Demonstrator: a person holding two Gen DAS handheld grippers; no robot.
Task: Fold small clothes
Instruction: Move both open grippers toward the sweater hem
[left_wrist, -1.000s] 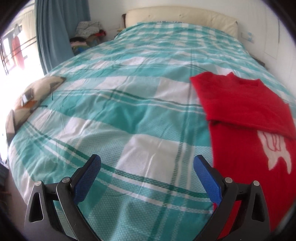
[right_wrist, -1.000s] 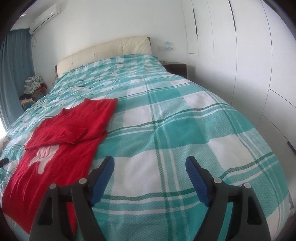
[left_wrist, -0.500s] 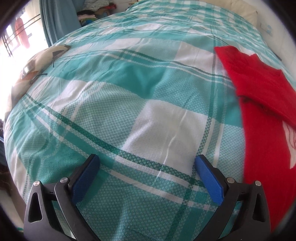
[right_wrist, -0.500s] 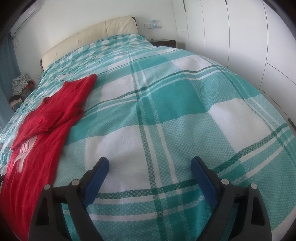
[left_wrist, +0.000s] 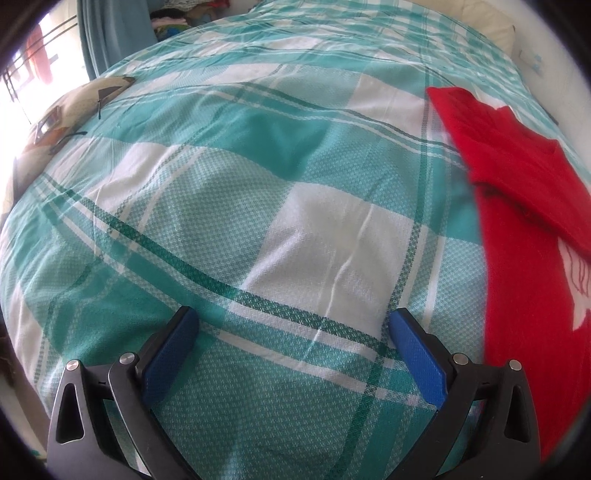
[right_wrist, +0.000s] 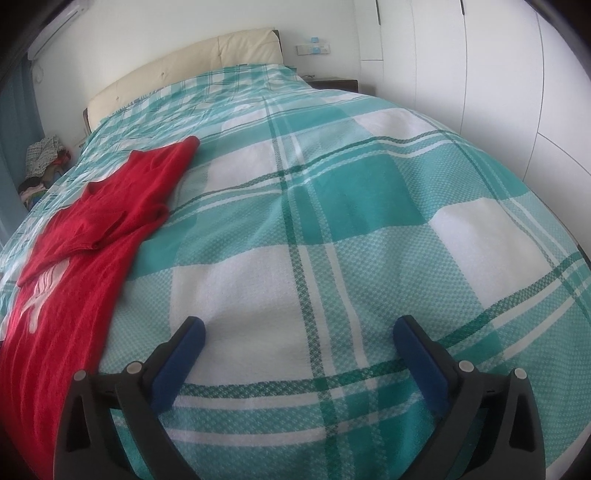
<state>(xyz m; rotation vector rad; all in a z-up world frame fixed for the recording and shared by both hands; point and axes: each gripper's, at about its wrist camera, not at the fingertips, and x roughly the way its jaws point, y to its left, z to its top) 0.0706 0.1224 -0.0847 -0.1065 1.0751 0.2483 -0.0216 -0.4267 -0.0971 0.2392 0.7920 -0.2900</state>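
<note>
Right gripper (right_wrist: 298, 334) spread wide above teal plaid bedspread (right_wrist: 351, 206), red shirt (right_wrist: 85, 251) lying partly folded at left

We see our left gripper (left_wrist: 291, 328) & right gripper (right_wrist: 298, 334): black plastic frames w/ triangular cutouts, round silver screws, blue textured pads (left_wrist: 417, 350) on each finger.

Red shirt (right_wrist: 92, 258) matt knit cloth; bedspread (right_wrist: 332, 221) woven check cloth; headboard (right_wrist: 184, 70) smooth padded.

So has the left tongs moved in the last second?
Yes. The left tongs dropped closer to the plaid bedspread; the headboard has slid almost out the top.
</note>
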